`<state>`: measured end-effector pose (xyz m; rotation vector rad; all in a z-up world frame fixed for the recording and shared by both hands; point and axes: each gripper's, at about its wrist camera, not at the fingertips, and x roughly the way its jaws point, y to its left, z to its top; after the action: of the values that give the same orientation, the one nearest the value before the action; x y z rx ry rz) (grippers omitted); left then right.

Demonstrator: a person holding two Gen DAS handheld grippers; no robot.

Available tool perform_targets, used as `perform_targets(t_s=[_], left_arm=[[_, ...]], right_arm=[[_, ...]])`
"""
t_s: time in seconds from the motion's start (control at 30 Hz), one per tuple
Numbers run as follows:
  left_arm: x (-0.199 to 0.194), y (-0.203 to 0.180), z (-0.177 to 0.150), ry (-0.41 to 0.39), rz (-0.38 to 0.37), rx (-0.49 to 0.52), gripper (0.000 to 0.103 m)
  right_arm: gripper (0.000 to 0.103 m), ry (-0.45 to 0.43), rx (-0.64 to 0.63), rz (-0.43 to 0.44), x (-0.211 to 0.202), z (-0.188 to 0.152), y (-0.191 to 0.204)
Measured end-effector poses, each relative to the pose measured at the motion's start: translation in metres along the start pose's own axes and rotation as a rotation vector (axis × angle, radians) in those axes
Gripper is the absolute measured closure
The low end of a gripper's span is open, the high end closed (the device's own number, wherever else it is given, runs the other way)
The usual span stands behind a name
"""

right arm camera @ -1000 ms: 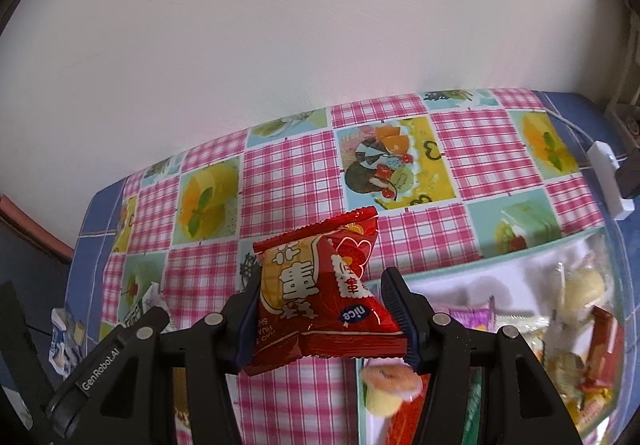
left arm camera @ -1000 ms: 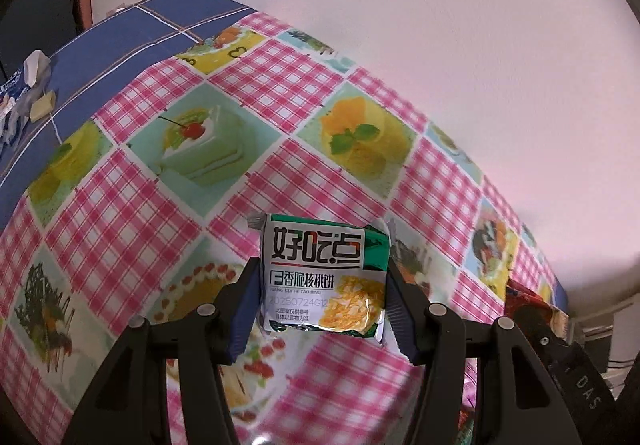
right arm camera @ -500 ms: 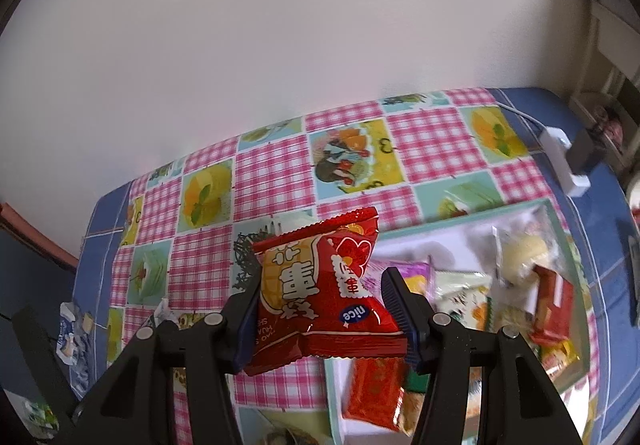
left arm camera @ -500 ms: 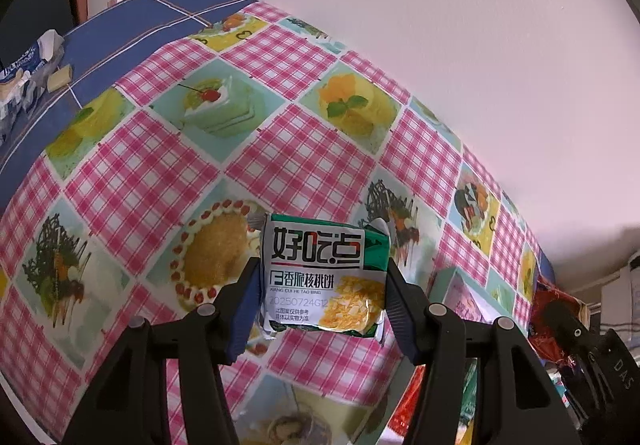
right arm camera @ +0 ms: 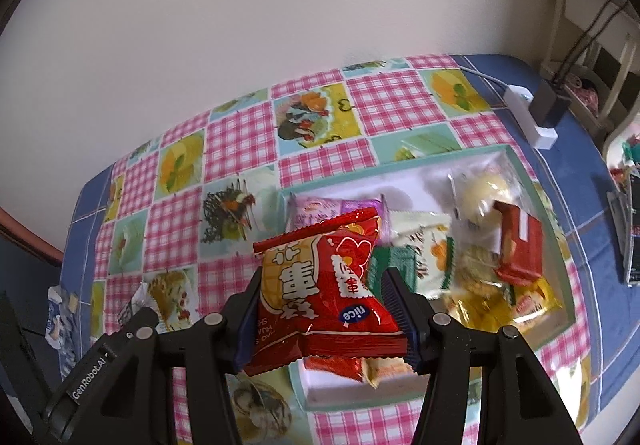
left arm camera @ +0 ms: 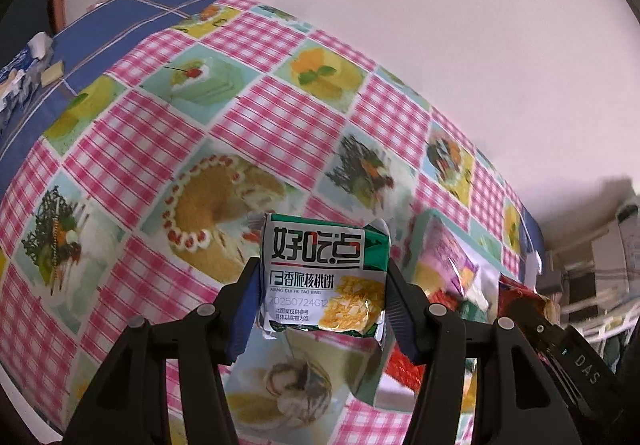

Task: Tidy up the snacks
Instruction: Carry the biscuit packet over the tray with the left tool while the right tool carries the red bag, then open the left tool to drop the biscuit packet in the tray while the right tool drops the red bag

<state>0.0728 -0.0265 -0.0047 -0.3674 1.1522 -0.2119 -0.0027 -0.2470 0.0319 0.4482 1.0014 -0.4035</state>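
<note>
Pinching a green-white biscuit packet [left arm camera: 325, 279] at lower centre, left gripper [left arm camera: 320, 309] now hangs nearer the tray [right arm camera: 532, 185]. Right gripper [right arm camera: 326, 319] clamps a red snack packet [right arm camera: 324, 285], now over the tray's left part, tabletop [right arm camera: 240, 133] showing wider than before.
</note>
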Motion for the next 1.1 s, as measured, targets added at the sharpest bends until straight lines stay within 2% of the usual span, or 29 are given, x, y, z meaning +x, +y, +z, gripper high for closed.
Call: perform_targets(t_s=[0.3, 0.57, 0.73, 1.1], left_arm=[[0.007, -0.042, -0.031, 0.065, -0.076, 0.153, 0.043], [0.035, -0.084, -0.056, 0.149, -0.108, 0.303, 0.043], [0.054, -0.102, -0.070, 0.189, -0.114, 0.364, 0.043], [0.076, -0.119, -0.074, 0.175, -0.122, 0.419, 0.043]], right_arm=[[0.043, 0.033, 0.034, -0.030, 0.000, -0.025, -0.029], [0.043, 0.070, 0.197, -0.081, 0.014, -0.027, -0.085], [0.043, 0.093, 0.250, -0.096, 0.026, -0.025, -0.105], [0.043, 0.101, 0.262, -0.072, 0.051, -0.023, -0.107]])
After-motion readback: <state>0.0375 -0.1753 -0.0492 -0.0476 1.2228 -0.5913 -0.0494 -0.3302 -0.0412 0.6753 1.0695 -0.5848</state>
